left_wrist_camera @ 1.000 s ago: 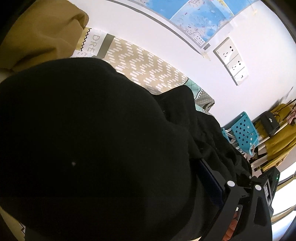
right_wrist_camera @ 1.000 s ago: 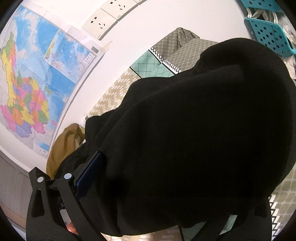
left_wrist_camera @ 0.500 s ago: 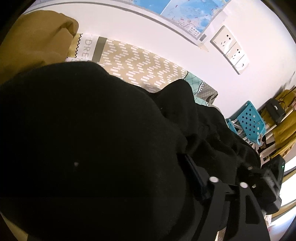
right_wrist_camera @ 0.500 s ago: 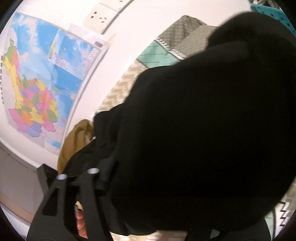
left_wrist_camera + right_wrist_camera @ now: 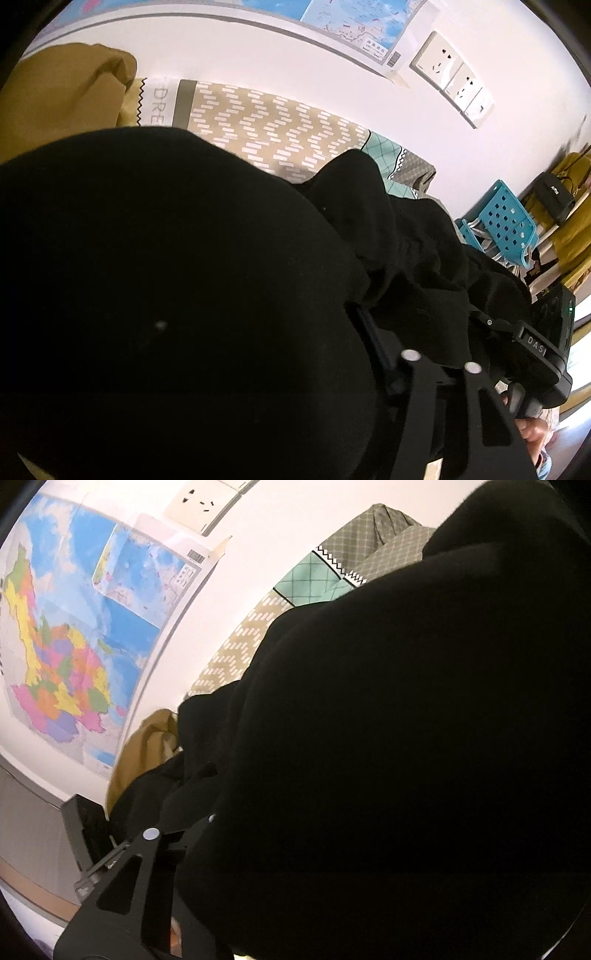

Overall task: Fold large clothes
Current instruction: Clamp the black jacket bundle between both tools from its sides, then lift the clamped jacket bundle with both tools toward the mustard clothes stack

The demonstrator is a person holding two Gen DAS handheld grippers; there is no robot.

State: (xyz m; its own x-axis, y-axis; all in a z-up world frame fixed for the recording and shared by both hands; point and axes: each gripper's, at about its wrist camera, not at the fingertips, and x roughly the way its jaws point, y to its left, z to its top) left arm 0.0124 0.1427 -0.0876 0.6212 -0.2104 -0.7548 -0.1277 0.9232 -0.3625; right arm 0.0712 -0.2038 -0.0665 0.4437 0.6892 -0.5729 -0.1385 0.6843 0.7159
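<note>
A black garment (image 5: 166, 295) fills most of both wrist views, heaped on a patterned cloth (image 5: 273, 133) along the wall. The left gripper (image 5: 280, 354) sits at 5 o'clock, the right gripper (image 5: 266, 856) at 7 o'clock. Both have just been closing with black fabric between the fingers; whether they are clamped on it I cannot tell. A mustard garment (image 5: 59, 96) lies at 10 o'clock.

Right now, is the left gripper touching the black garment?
Touching. In the left wrist view the black garment drapes over the left gripper, hiding one finger and lying against the other. Its jaws have just been closing with cloth between them; pad pressure is hidden.
</note>
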